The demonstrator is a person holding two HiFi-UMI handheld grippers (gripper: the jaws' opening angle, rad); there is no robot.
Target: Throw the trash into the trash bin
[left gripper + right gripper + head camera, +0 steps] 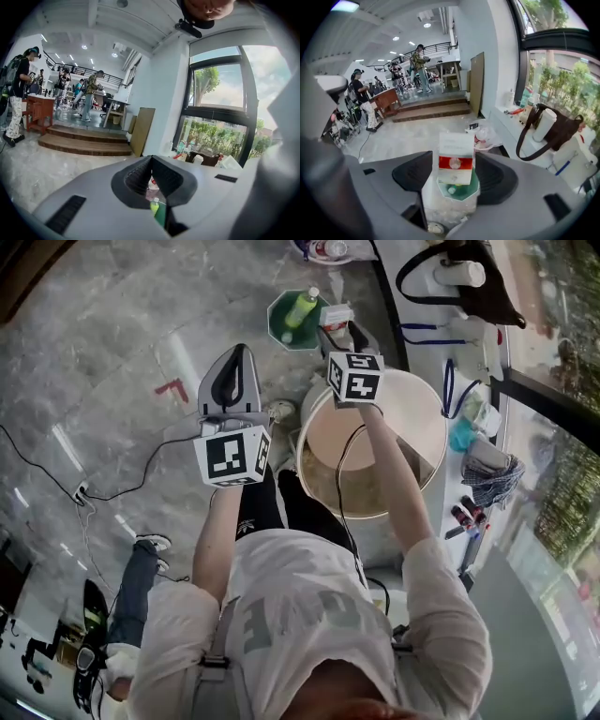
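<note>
A green bin (277, 315) stands on the marble floor with a green bottle (302, 306) lying in it. My right gripper (338, 334) is shut on a white carton with a red band (336, 315), held just above the bin's right side. In the right gripper view the carton (456, 161) sits upright between the pads of the gripper (456, 165), with the bin (465, 191) right below. My left gripper (239, 352) hovers left of the bin, shut and holding nothing. Through the slit of the left gripper (151, 163) I see the bin (162, 216) and bottle (153, 205).
A round white table (424, 409) stands close on the right, under my right arm. A white bag of trash (328, 249) lies beyond the bin. A black bag (473, 287) rests on the window ledge. A cable (131, 486) and another person's leg (141, 568) are at left.
</note>
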